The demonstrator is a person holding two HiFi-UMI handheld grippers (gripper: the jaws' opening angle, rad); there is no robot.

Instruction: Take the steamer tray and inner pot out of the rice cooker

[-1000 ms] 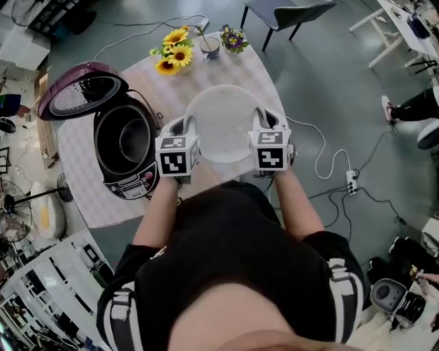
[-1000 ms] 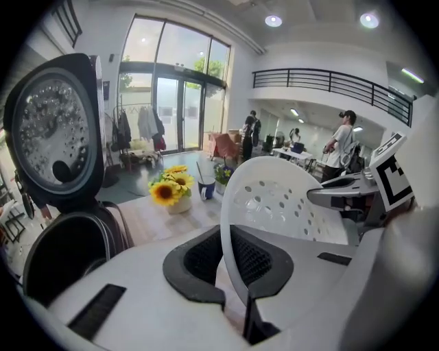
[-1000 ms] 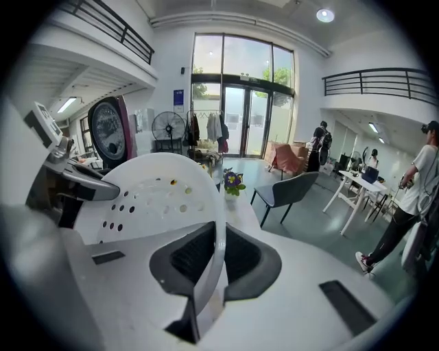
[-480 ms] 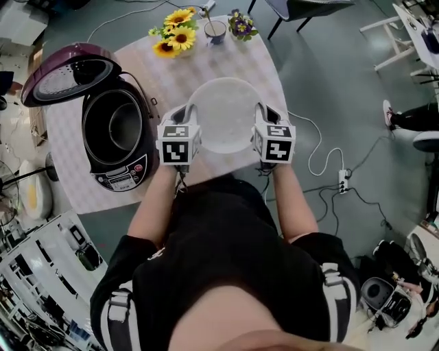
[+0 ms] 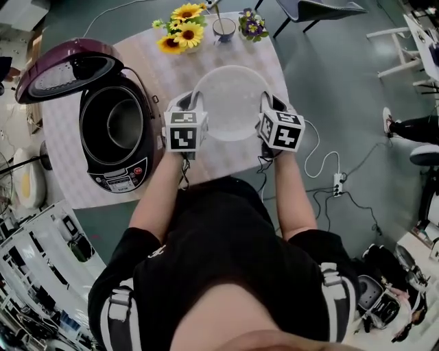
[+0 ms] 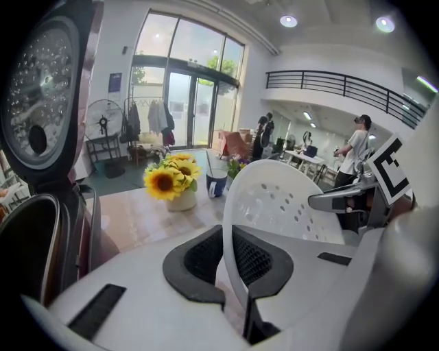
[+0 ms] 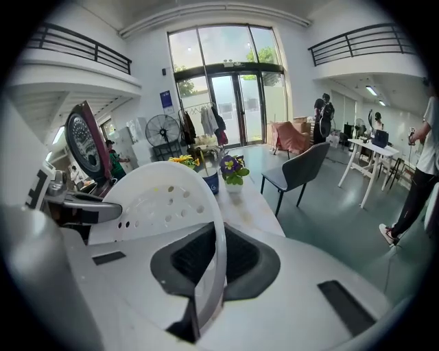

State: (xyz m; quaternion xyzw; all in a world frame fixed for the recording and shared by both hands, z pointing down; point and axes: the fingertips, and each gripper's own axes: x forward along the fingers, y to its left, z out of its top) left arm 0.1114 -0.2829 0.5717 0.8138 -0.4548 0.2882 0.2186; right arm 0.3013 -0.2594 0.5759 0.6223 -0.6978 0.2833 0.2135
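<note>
The white perforated steamer tray (image 5: 230, 103) hangs just above the checked table (image 5: 68, 147), right of the rice cooker. My left gripper (image 5: 190, 108) is shut on its left rim and my right gripper (image 5: 267, 108) is shut on its right rim. In the left gripper view the tray's rim (image 6: 236, 226) stands pinched between the dark pads. The right gripper view shows the opposite rim (image 7: 218, 233) clamped the same way. The rice cooker (image 5: 113, 130) stands at the left with its purple lid (image 5: 65, 68) raised. The dark inner pot (image 5: 125, 122) sits inside it.
A vase of sunflowers (image 5: 180, 34), a blue cup (image 5: 224, 29) and a small pot of purple flowers (image 5: 252, 26) line the table's far edge. A chair (image 5: 322, 10) stands beyond the table. A white cable and power strip (image 5: 337, 182) lie on the floor at the right.
Both grippers have carried the tray lower and farther out over the table, to the right of the cooker. The grip on both rims looks unchanged.
</note>
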